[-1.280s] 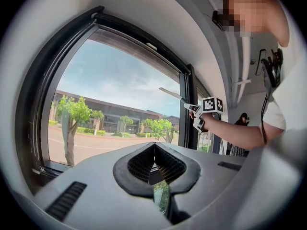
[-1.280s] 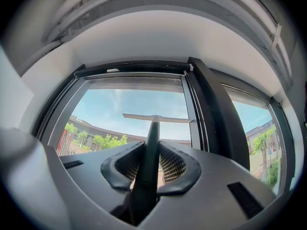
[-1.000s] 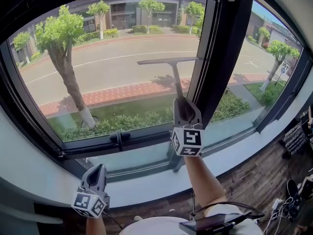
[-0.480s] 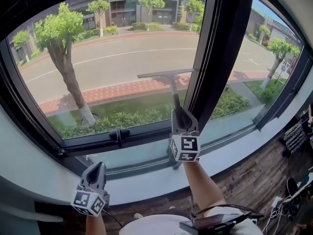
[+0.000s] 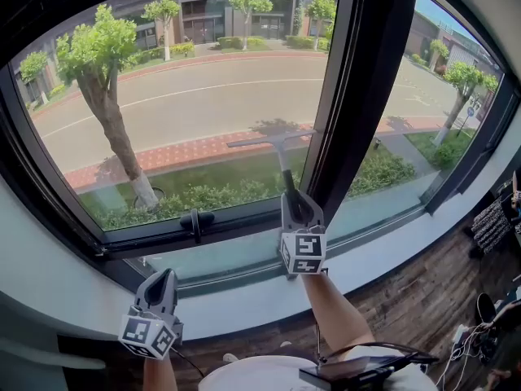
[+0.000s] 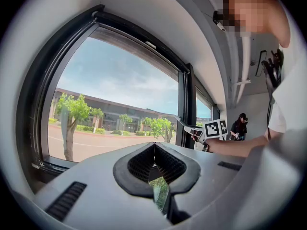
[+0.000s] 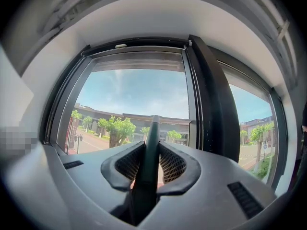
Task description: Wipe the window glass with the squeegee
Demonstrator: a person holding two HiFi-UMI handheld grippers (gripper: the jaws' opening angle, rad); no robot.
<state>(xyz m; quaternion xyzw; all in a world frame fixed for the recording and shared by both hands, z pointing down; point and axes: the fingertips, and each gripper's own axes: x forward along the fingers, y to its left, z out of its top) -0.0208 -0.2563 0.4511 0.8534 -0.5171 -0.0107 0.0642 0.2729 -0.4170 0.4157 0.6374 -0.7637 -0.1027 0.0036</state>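
My right gripper (image 5: 295, 202) squeezes one thin dark squeegee (image 5: 283, 163), its long flat blade above it. My left gripper (image 5: 161, 282) is clenched, empty.

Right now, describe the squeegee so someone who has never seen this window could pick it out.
Look at the big left window pane, beside the thick dark frame post. Low on it is the squeegee: a thin dark T, stem clamped in the right gripper, unlike the stubby black window handle on the bottom frame.

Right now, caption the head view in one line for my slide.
Right gripper holds the squeegee, blade across the lower window glass; left gripper hangs shut, empty, below the frame.
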